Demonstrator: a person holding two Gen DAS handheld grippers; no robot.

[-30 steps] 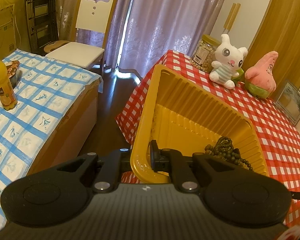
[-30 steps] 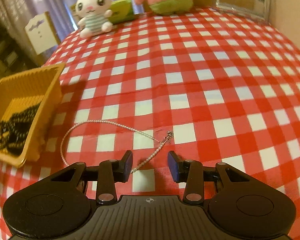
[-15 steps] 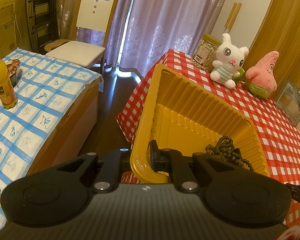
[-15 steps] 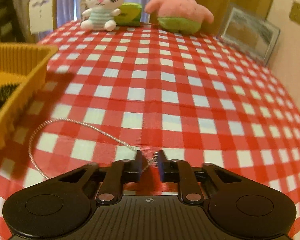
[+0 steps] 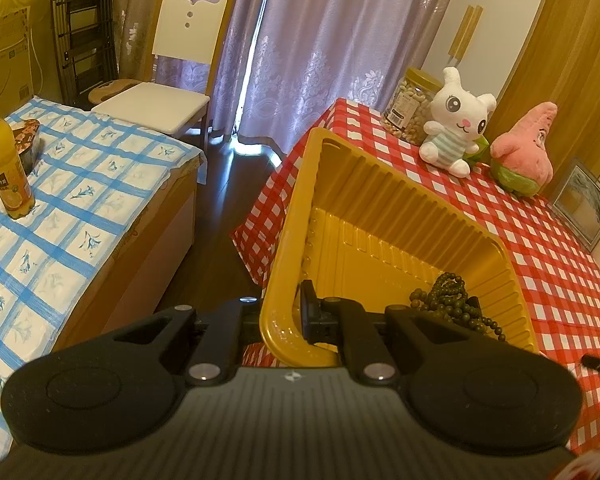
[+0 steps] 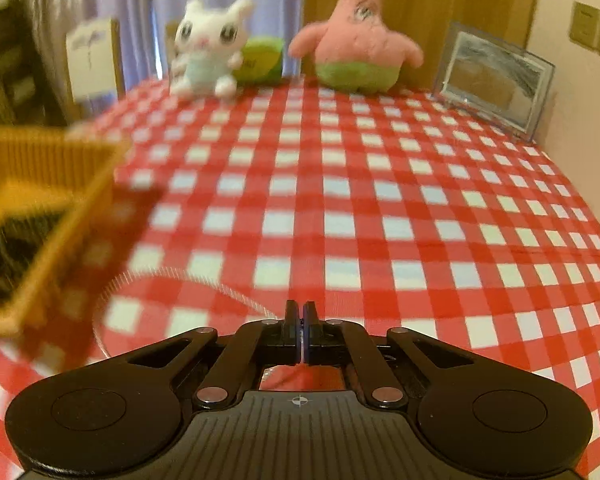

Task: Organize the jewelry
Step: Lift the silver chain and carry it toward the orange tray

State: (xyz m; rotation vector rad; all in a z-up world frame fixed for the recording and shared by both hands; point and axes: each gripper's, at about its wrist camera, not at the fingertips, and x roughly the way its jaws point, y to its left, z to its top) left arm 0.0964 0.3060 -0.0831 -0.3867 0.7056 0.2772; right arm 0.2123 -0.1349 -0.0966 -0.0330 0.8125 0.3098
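In the left wrist view my left gripper (image 5: 286,308) is shut on the near rim of a yellow ribbed tray (image 5: 380,208), which it holds tilted at the table's corner. A dark green bead necklace (image 5: 448,300) lies bunched in the tray's lower right corner. In the right wrist view my right gripper (image 6: 300,308) is shut on the end of a thin silver chain (image 6: 204,280). The chain trails left in a blurred loop over the red checked cloth (image 6: 340,220). The tray (image 6: 80,200) and its beads (image 6: 8,248) show blurred at the left edge of that view.
A white rabbit plush (image 6: 206,48), a pink starfish plush (image 6: 356,48) and a picture frame (image 6: 496,80) stand along the table's far side, with a jar of nuts (image 5: 412,104). Left of the table are a chair (image 5: 172,80) and a blue-checked low table (image 5: 80,184) bearing an orange bottle (image 5: 6,164).
My right gripper closed from open onto the chain's clasp end and rose a little while rolling, dragging the chain. The left gripper and the tray stayed put.
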